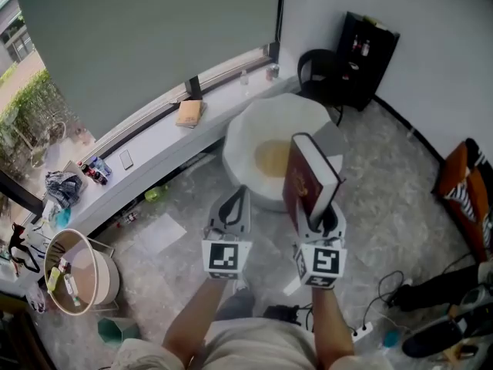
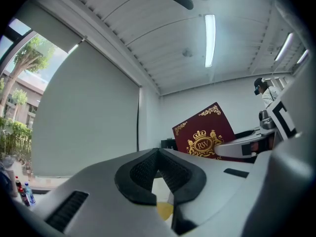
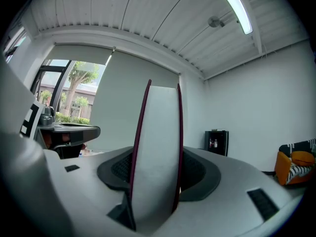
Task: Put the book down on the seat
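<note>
Nearest to the person, both forearms reach forward over the speckled floor [image 1: 370, 206], each holding a gripper with a marker cube at its back. The left gripper [image 1: 237, 199] has its jaws pressed together at the tips with nothing between them; its own view [image 2: 158, 154] shows the dark pads meeting in a point. Just beside it, the right gripper [image 1: 317, 216] pinches the book [image 1: 308, 177] by its lower end. The right gripper view [image 3: 157, 174] shows the pads against both dark red covers, with the white page edges [image 3: 158, 132] facing the camera. The book stands upright in the air, and its gold-crested cover [image 2: 203, 135] is turned toward the left gripper. It is not on the seat.

Just beyond the grippers stands the seat [image 1: 262, 133], a round white pouf with a yellowish centre. From the head view the book overlaps its near right edge. A sheet of paper [image 1: 160, 233] lies on the floor to the left, and a round basket [image 1: 108, 272] stands farther left.

Behind the seat a long white sill [image 1: 154, 141] runs under the blind, carrying a tan notebook [image 1: 189, 112]. A black chair [image 1: 320, 68] and a black cabinet [image 1: 368, 48] stand in the far corner.
</note>
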A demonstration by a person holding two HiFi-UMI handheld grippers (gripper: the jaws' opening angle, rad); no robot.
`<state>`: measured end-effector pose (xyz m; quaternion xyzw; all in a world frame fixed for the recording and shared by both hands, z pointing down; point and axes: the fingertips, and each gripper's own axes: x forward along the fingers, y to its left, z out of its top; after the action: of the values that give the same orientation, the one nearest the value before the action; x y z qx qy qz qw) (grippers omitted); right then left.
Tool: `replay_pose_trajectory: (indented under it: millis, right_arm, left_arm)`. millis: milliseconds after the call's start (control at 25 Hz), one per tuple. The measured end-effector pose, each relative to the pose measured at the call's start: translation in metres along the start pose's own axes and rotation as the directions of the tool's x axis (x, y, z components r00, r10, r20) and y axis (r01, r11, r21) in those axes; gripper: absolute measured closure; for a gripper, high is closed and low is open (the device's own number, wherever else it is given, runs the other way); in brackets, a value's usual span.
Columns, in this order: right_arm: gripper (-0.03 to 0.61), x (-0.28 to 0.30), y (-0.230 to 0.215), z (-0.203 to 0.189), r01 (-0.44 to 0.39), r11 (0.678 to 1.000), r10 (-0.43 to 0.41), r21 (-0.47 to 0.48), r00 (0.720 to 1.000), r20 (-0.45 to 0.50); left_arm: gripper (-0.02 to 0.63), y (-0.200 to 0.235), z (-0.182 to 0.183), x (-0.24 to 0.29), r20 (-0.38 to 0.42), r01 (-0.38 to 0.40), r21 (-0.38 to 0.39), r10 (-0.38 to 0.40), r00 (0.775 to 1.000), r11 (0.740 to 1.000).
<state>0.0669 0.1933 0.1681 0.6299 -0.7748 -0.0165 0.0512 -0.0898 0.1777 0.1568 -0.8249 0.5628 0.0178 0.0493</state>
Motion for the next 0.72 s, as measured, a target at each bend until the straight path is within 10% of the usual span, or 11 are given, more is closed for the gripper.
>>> replay_pose_trajectory:
  millis: [720]
  right_arm:
    - [0.344,0.121,0.018,-0.014,0.024,1.0,-0.024,-0.019,0.999,-0.04]
  left_arm:
    - [0.607,0.095,-0.026,0.088,-0.001,0.001,-0.029,-0.001,1.0,1.0]
